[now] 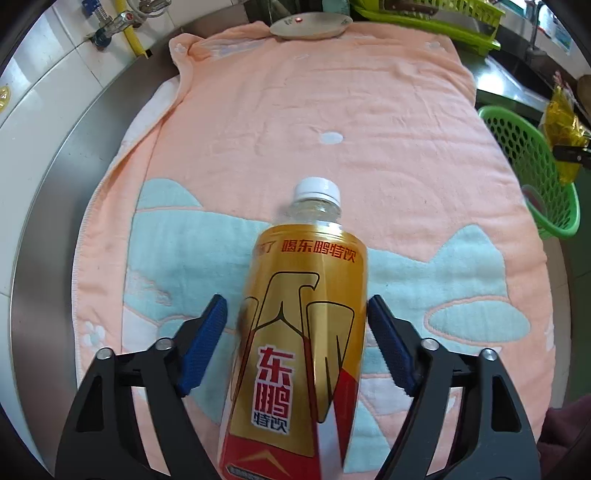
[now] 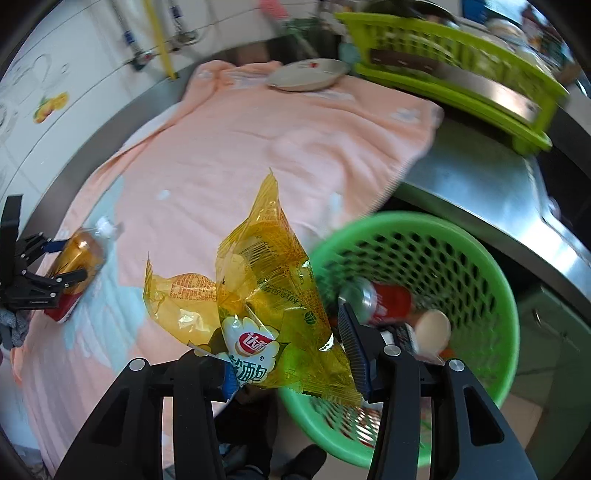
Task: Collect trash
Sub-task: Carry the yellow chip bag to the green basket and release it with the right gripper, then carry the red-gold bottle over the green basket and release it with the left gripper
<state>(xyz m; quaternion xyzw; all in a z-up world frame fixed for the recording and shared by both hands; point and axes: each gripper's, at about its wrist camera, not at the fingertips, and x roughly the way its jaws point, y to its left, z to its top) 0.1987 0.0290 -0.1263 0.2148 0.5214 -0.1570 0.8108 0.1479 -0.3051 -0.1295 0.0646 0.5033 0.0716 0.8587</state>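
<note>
A gold and red drink bottle (image 1: 299,332) with a white cap lies on the peach towel (image 1: 314,129). My left gripper (image 1: 297,317) is open with its blue pads on either side of the bottle; the right pad is at the label, the left one a little apart. The bottle also shows in the right wrist view (image 2: 79,258). My right gripper (image 2: 288,354) is shut on a yellow snack wrapper (image 2: 258,288) and holds it beside the rim of the round green basket (image 2: 476,243), which holds a red can (image 2: 384,301) and other trash.
A plate (image 1: 310,24) sits at the towel's far end. A lime green dish rack (image 2: 461,62) stands behind on the steel counter (image 2: 480,184). The green basket (image 1: 532,166) is off the towel's right edge. A tiled wall with pipes runs along the left.
</note>
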